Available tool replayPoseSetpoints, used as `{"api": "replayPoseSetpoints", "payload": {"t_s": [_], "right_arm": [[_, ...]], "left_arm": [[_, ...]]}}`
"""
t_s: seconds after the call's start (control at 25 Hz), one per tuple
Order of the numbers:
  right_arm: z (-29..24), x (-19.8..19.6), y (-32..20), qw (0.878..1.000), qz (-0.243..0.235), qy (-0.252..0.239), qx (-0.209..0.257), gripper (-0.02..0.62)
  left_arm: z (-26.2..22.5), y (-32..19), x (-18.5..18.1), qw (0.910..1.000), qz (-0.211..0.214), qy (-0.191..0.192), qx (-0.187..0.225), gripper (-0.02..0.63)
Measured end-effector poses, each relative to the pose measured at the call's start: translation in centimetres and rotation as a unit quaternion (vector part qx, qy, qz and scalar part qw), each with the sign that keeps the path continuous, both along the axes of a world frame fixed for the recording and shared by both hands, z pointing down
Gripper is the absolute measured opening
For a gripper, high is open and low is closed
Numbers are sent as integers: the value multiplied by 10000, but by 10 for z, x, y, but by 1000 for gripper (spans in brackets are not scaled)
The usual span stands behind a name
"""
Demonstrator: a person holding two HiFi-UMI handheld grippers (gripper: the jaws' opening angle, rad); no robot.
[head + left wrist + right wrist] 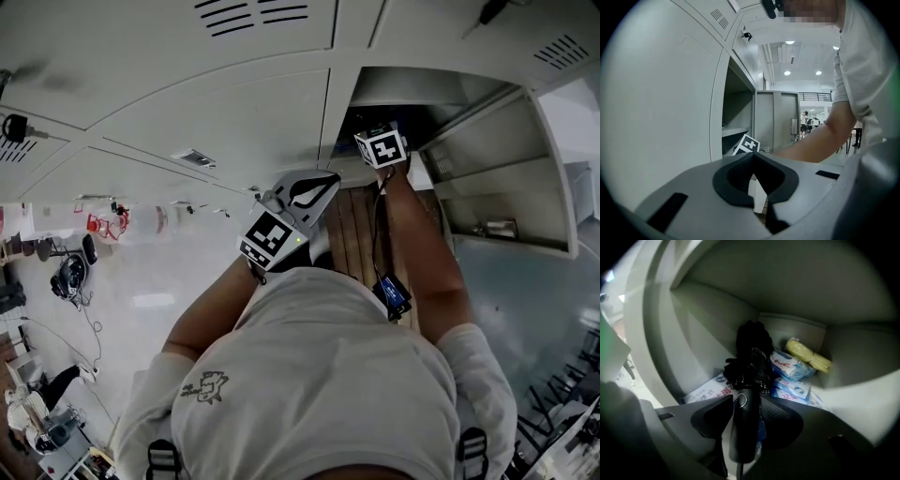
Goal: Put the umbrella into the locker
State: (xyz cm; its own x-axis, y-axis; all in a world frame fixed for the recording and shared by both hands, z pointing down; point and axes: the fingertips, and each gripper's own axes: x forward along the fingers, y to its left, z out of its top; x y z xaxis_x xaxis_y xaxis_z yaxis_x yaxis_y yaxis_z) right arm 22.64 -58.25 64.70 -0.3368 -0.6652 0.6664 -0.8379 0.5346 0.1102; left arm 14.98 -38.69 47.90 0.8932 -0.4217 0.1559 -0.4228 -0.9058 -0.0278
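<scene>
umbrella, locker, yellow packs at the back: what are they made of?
Umbrella: black matte fabric, folded and creased. Its handle looks like smooth dark plastic, going by the faint sheen.
Locker: probably painted sheet metal, with thin, flat, pale grey panels.
Yellow packs: soft contents, likely in plastic film, going by the sheen and pinched ends.

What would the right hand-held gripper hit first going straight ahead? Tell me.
The black umbrella: its handle sits between the open jaws of the right hand-held gripper, folded canopy just ahead. Behind it, probably the blue-and-white packets, then the locker's back wall.
</scene>
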Motion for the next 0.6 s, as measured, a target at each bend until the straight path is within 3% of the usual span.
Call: {"api": "replayPoseSetpoints", "payload": {"t_s": [0.44, 0.6], "right_arm": [[-60, 13, 51, 9969, 249, -573, 487, 210], [-92, 21, 88, 9937, 339, -711, 794, 160]], "left_arm": [[-21, 19, 7, 9996, -70, 153, 228, 11], [-33, 30, 12, 9990, -104, 278, 339, 11]]}}
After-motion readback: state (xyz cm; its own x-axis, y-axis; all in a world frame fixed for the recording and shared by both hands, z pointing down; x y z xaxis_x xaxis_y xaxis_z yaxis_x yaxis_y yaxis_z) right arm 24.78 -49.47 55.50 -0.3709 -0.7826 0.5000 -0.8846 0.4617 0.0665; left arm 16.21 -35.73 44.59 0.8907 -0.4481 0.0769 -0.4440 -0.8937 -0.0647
